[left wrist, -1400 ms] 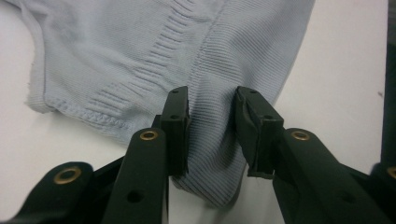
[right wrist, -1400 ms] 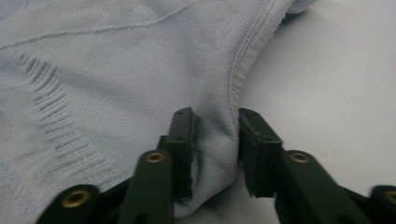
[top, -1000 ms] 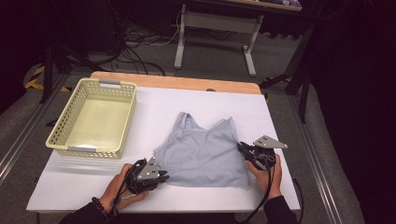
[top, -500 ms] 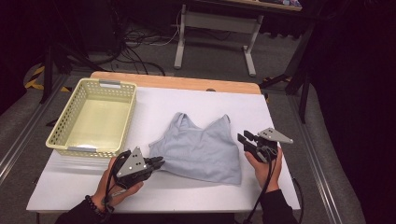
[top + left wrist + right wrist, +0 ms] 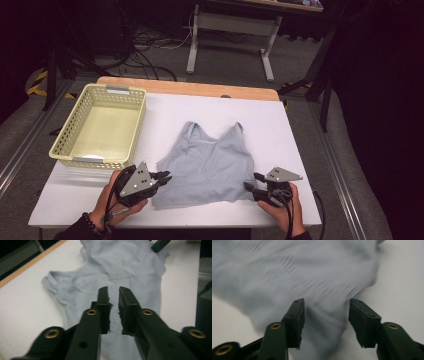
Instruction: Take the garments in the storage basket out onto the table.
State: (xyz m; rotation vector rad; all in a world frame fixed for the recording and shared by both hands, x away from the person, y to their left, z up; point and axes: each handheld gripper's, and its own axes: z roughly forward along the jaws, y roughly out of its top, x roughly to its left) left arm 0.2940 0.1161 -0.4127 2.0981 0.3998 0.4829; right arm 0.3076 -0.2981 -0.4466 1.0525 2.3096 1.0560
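Observation:
A pale grey sleeveless top (image 5: 210, 165) lies flat on the white table (image 5: 280, 130), straps toward the far side. My left gripper (image 5: 164, 176) hovers at the hem's near-left corner. Its jaws (image 5: 113, 293) have just eased apart to a narrow slit with nothing between them, and the top (image 5: 130, 270) lies beneath. My right gripper (image 5: 251, 181) is at the near-right hem corner. Its jaws (image 5: 325, 305) have just been opening and stand wide. The cloth (image 5: 299, 272) lies under and between them, and the pads are clear of it.
A yellow perforated basket (image 5: 92, 162) stands empty at the table's left. A wooden strip (image 5: 190, 88) runs along the far edge. Beyond the table are a desk frame's legs and cables on the floor. Bare white tabletop lies right of the top.
The right gripper has let go of the hem, opened wide and come toward the near edge. The left gripper shifted a little left and rose. The top now lies flatter.

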